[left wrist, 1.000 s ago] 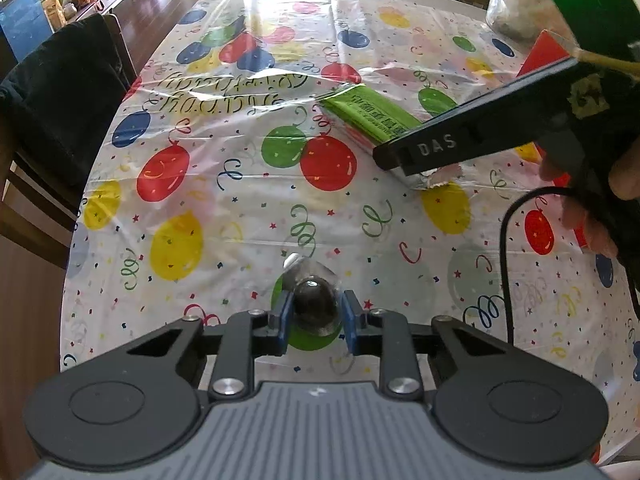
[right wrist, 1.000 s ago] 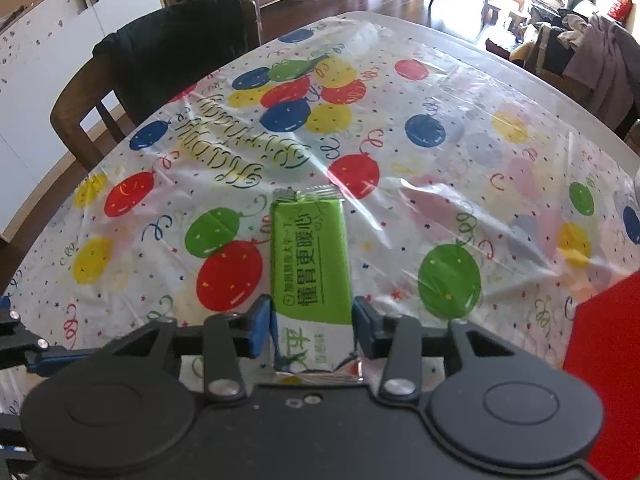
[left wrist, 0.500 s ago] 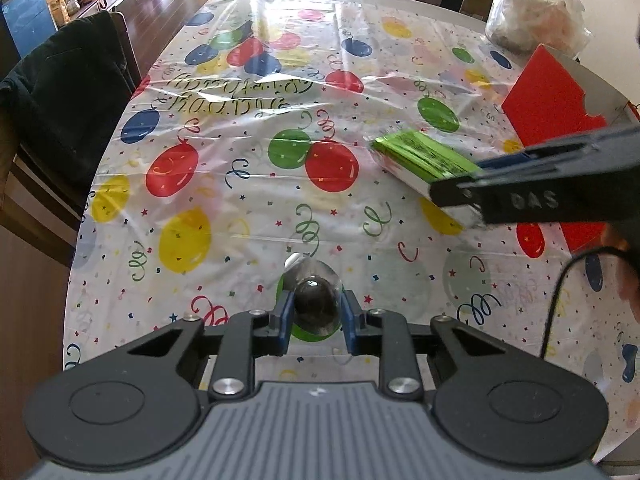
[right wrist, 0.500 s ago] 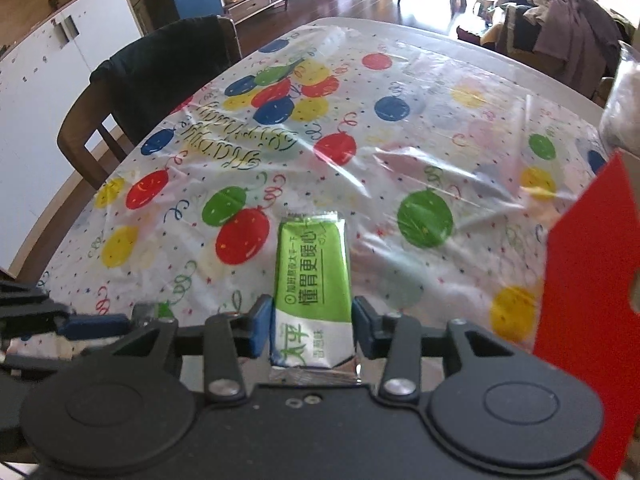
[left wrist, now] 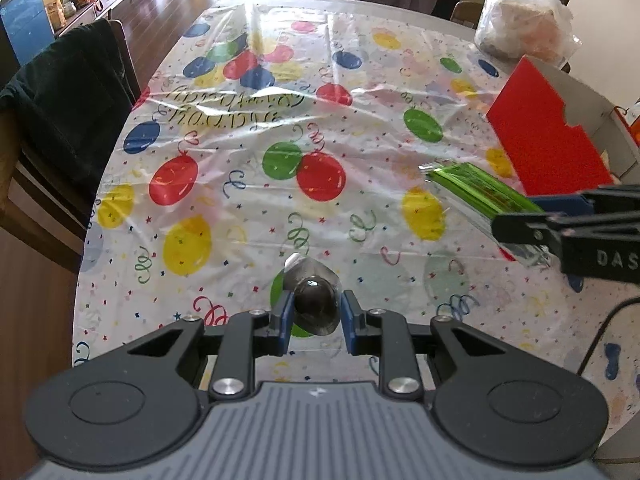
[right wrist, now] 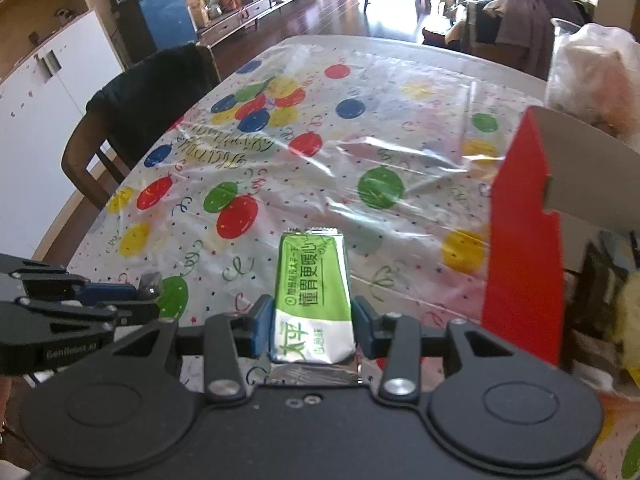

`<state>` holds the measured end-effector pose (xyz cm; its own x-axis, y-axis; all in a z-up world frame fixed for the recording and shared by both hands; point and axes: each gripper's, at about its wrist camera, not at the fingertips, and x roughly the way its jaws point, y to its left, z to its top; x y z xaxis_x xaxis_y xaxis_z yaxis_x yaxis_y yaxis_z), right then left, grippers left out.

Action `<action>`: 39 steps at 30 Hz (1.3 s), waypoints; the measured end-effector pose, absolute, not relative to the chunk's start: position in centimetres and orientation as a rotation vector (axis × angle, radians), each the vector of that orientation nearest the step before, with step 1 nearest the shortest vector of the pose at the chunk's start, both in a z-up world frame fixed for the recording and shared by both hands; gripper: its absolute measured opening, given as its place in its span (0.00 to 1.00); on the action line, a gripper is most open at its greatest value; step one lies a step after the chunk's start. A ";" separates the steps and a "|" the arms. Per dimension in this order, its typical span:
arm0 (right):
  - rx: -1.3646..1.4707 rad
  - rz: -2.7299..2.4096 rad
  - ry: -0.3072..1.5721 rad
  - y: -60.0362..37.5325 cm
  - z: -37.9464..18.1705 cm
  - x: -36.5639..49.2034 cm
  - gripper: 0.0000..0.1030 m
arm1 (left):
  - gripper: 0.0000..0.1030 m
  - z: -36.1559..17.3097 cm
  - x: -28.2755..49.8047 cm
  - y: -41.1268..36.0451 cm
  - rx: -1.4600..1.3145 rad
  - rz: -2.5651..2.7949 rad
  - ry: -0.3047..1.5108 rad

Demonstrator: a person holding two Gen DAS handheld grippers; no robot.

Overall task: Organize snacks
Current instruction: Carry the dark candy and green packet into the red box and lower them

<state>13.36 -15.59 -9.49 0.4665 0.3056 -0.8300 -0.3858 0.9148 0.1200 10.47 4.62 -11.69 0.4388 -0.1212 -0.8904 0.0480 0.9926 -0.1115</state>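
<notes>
A: Where are the left tongs (left wrist: 313,316)?
B: Tilted steeply down over the bench (left wrist: 240,216), clamped on a dark sweet (left wrist: 314,304) in clear wrap.
A: And the right tongs (right wrist: 312,330)?
B: Also angled down, gripping a green bar (right wrist: 314,280) by its near end, held above the cloth just beside the red box (right wrist: 524,240).

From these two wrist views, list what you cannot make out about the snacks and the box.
- Red box contents: right wrist view, its wall blocks most of the inside.
- Dark sweet: left wrist view, clear wrapper, no label legible.
- Green packet: left wrist view, edge-on and partly behind the right gripper.
- White bag: blurred.
</notes>
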 end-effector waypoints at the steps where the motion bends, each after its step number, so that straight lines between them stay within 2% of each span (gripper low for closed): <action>1: -0.086 0.420 0.993 -15.9 -9.2 13.1 0.40 | 0.24 -11.4 10.5 4.5 -0.076 -0.107 1.112; 12: 0.002 0.323 0.897 -21.4 -5.1 12.1 0.40 | 0.24 -7.3 11.8 1.5 -0.068 -0.138 1.061; 22: 0.045 0.217 0.816 -28.1 -2.2 12.3 0.40 | 0.24 -3.3 14.7 -4.7 -0.027 -0.227 0.972; 39: 0.090 0.088 0.809 -39.4 -2.6 13.5 0.40 | 0.24 -2.0 18.6 -18.1 0.067 -0.371 0.958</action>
